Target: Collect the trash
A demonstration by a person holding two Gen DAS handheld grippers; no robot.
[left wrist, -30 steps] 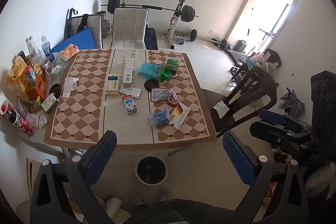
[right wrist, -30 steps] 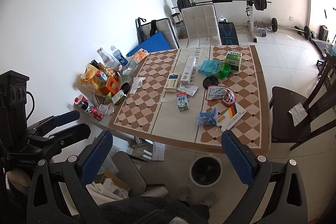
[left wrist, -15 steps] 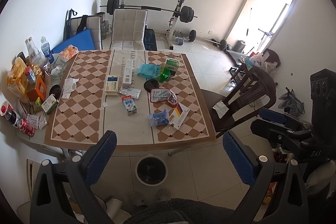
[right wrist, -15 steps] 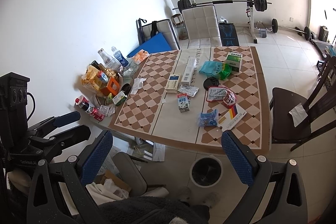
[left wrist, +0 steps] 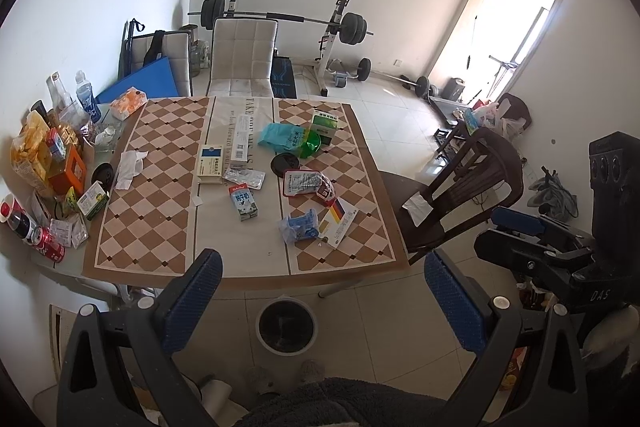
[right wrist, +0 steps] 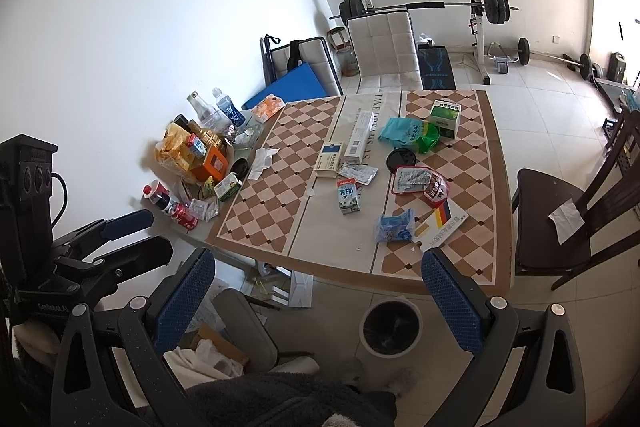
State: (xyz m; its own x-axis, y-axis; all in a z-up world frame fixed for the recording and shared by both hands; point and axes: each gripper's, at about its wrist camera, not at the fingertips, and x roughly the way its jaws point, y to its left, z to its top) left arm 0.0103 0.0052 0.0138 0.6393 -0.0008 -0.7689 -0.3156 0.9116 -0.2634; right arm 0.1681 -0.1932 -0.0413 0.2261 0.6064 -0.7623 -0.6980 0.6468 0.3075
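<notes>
Trash lies on a checkered table (left wrist: 152, 211) (right wrist: 272, 195): a milk carton (left wrist: 244, 202) (right wrist: 348, 195), a crumpled blue wrapper (left wrist: 299, 227) (right wrist: 394, 226), a red snack packet (left wrist: 306, 183) (right wrist: 418, 181), a teal bag (left wrist: 280, 137) (right wrist: 402, 130), a white tissue (left wrist: 129, 165) (right wrist: 262, 159) and flat boxes (left wrist: 211, 169). A round waste bin (left wrist: 286, 325) (right wrist: 391, 327) stands on the floor at the table's near edge. My left gripper (left wrist: 322, 291) and right gripper (right wrist: 318, 293) are both open and empty, held well back from the table above the floor.
Bottles, cans and snack bags (left wrist: 44, 163) (right wrist: 192, 155) crowd the table's left side. A dark wooden chair (left wrist: 460, 187) (right wrist: 560, 219) stands to the right, a white chair (left wrist: 244, 63) at the far end. A barbell rack (left wrist: 340, 27) is behind.
Both views have shifted only slightly; the table sits a touch lower in frame. Nothing on the table has moved and both grippers stay open.
</notes>
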